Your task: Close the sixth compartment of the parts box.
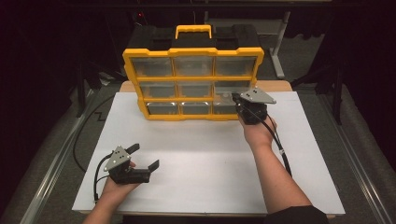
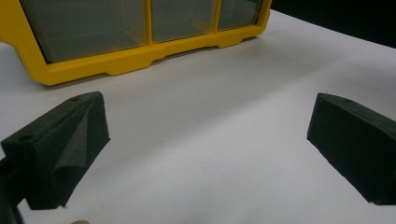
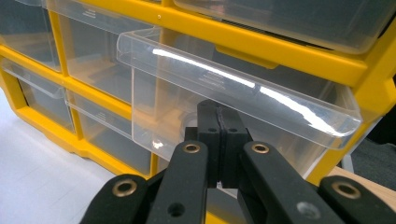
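drawer [image 3: 224, 107] in yellow organizer [image 1: 193, 84]

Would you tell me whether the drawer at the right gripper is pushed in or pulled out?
Pulled out: the clear drawer juts forward of the yellow frame, unlike its neighbours.

Organizer frame [image 1: 193, 79]: yellow plastic, smooth, slight sheen. Carry handle [image 1: 193, 31] same yellow plastic, set in black plastic top.
Drawers [image 3: 233, 100]: clear plastic, glossy, bright glare along lip.
Tabletop [image 1: 205, 158]: white sheet, matt, smooth; wood-look edge behind organizer.
Left hand-held gripper [image 2: 205, 149]: pads [image 2: 70, 144] black foam-like, matt, faintly grainy.
Right hand-held gripper [image 3: 218, 135]: black plastic links, smooth semi-gloss, brass-coloured metal rivets [image 3: 191, 148]. Grey plate [image 1: 254, 96] on top, dull metal look.
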The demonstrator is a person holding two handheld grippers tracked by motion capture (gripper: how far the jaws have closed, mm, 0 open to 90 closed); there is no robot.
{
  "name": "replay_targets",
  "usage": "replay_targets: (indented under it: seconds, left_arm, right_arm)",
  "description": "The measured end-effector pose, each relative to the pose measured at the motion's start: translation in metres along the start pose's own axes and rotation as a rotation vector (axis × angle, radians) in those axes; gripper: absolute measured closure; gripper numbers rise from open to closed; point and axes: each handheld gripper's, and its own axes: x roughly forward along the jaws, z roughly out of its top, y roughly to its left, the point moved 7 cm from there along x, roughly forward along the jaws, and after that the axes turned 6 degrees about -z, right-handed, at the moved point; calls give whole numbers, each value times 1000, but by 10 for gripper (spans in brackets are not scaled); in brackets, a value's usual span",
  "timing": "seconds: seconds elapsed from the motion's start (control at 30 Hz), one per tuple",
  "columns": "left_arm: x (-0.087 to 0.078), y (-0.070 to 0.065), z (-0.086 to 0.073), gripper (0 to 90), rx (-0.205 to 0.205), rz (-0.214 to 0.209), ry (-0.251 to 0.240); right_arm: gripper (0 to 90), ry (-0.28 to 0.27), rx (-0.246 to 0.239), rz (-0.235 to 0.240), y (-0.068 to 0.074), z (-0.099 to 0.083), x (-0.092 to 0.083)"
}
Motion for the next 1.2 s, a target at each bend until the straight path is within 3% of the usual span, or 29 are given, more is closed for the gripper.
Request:
replay_targets:
  seconds: [0.9,1.2]
  left_arm:
    - [0,-1,0,2,-9,-9,-4]
    - [0,0,0,2,-10,-10,-4]
  right_arm:
    - [900,43,13,-54,-11,7,30]
    - [900,50,14,-45,-14,7,32]
